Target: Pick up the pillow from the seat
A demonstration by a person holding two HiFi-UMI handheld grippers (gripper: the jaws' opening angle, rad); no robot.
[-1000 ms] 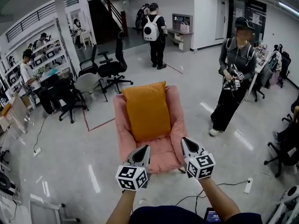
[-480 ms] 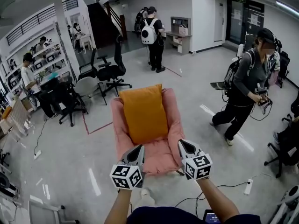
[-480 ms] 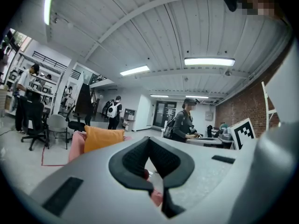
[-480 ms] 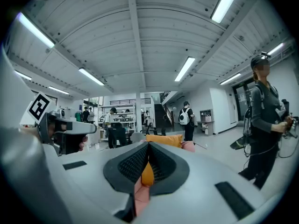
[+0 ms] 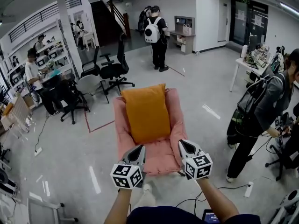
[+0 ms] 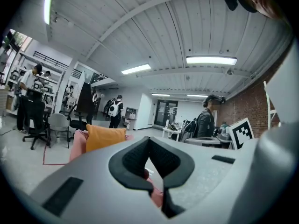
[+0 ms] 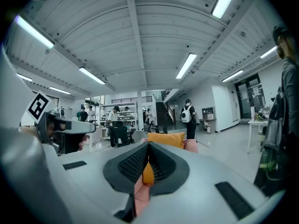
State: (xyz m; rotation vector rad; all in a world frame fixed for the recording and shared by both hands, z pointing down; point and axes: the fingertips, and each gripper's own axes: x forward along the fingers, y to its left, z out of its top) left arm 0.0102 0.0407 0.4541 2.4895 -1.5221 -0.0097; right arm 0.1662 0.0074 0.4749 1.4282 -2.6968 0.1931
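The shiny grey floor [image 5: 70,157] is bare on the left side of the pink chair [image 5: 163,157]. The fingers of your left gripper [image 5: 142,148] are shut tight with nothing in them. The fingers of your right gripper [image 5: 183,144] are shut tight and empty too. Both tips hang over the front edge of the seat, one near each front corner.

The orange pillow [image 5: 145,113] is just past them, and nothing touches it. It stands on the seat and leans on the chair back, snug between the two soft arms. Its long side runs from the seat up the back, away from you.

On the right, a person with a backpack [image 5: 259,108] stands near the chair, with some bare floor between. A black cable [image 5: 219,186] lies on the floor by your right arm. Black office chairs [image 5: 112,69] stand well behind on the left.
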